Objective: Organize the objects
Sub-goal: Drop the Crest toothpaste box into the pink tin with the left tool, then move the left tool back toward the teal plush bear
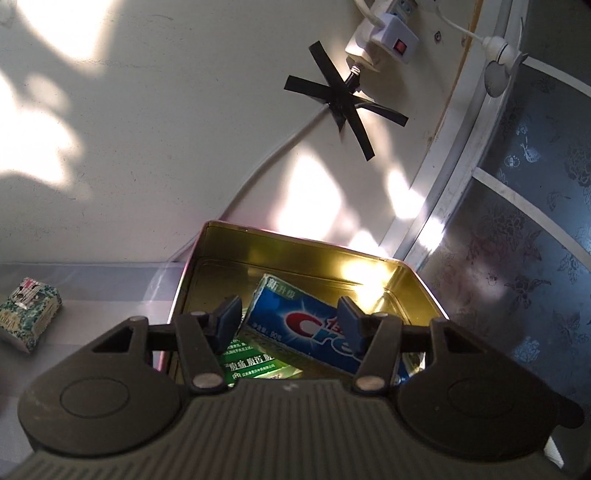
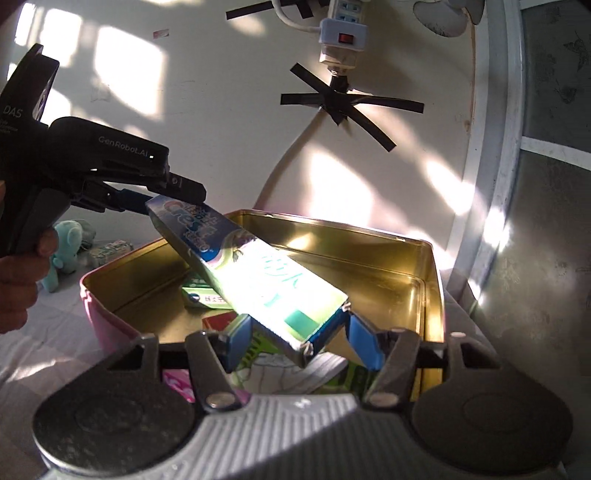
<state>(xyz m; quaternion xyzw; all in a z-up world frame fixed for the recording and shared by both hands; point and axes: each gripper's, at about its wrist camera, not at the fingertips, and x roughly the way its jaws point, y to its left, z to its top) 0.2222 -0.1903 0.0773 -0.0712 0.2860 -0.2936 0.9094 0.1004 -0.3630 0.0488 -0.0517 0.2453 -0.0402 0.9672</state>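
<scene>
A gold metal tin (image 1: 410,275) with a pink outside (image 2: 101,321) stands open on the bed. A blue Crest toothpaste box (image 1: 314,328) leans tilted over it, on a green box (image 1: 255,363). My left gripper (image 1: 290,323) is open, its pads either side of the box's upper end; in the right wrist view it (image 2: 173,195) sits at that end (image 2: 192,225). My right gripper (image 2: 299,341) is open, with the box's lower end (image 2: 295,325) between its pads. Whether any pad touches the box is unclear. Pink and green packets lie in the tin below.
A floral packet (image 1: 29,317) lies on the bed to the left. A teal plush toy (image 2: 66,247) sits behind the tin. On the wall are a power strip (image 2: 343,33), black tape (image 2: 343,103) and a cable. A patterned glass door (image 1: 535,221) is at right.
</scene>
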